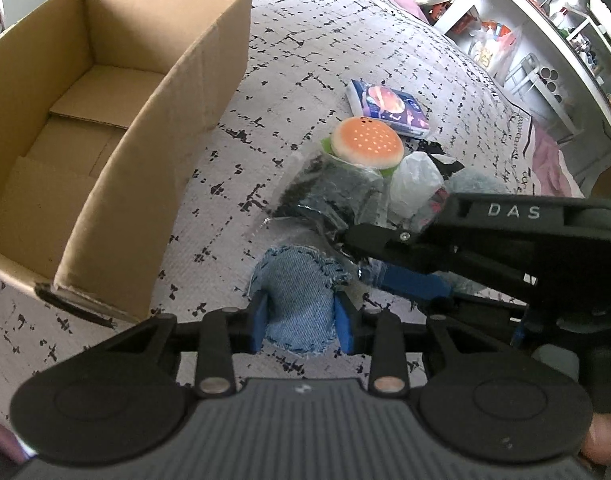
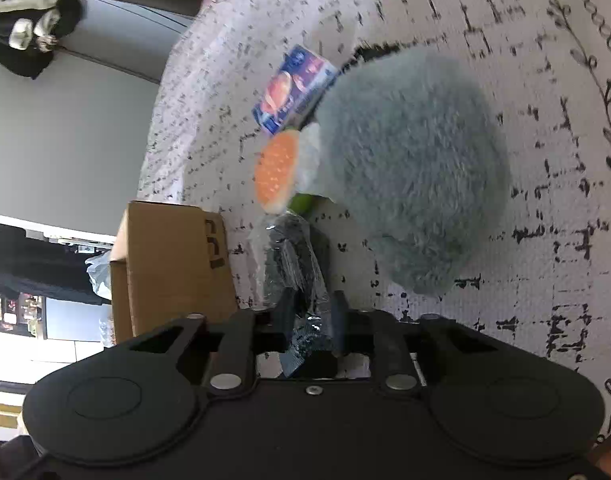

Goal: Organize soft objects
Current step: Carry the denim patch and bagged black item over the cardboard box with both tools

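While the left gripper (image 1: 301,320) pinches a denim pouch (image 1: 295,296) on the bedspread (image 1: 305,40) just right of the open cardboard box (image 1: 153,128), the right gripper (image 2: 311,320) clamps a plastic-wrapped dark bundle (image 2: 293,264) near the toy burger (image 1: 367,143) and grey fluffy ball (image 2: 413,168).

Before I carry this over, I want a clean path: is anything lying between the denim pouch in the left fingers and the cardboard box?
Nothing visible does. The denim pouch sits between the left fingers, and only bare patterned bedspread lies between it and the open cardboard box.
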Tool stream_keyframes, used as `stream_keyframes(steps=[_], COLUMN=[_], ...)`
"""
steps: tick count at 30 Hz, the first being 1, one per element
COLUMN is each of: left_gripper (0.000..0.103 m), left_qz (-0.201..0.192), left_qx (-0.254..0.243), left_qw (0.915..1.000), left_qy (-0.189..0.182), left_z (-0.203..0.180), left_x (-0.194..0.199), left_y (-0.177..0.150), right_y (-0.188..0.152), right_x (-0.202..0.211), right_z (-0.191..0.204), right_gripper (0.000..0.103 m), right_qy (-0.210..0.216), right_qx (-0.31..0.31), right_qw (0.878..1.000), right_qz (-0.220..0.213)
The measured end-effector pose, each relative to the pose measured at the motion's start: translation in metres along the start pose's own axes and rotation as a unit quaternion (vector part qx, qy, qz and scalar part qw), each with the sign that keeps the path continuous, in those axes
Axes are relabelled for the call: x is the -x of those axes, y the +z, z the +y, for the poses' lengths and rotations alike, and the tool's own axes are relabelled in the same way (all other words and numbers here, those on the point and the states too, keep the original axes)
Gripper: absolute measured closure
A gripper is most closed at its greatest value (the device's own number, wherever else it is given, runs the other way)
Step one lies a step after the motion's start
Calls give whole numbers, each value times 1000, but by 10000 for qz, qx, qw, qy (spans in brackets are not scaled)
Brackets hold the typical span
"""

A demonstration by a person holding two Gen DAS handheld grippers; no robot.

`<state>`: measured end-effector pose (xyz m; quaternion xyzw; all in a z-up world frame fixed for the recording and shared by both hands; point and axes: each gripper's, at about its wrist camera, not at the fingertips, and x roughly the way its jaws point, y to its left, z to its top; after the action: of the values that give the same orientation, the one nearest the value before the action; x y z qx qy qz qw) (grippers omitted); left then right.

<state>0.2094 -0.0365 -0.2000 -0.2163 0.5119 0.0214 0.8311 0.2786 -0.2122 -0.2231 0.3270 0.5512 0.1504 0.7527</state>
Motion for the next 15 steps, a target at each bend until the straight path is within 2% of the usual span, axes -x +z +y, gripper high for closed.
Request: stream_keyframes(steps=[4,15], left_gripper=[71,71], left_qz=[-75,-322], left_qx=[-43,-201], left_qw=[9999,9993], left_qy=[-54,-61], left_z=[-4,-8], left_x=[10,52], left_y=[0,-4], right_y=[-8,-26], right_x=[14,52], right_z=[2,21], right_gripper=[95,97], right_qy=[63,48], right_qx=[164,621], right_qw=[9997,9958], right_qz=[-154,-667])
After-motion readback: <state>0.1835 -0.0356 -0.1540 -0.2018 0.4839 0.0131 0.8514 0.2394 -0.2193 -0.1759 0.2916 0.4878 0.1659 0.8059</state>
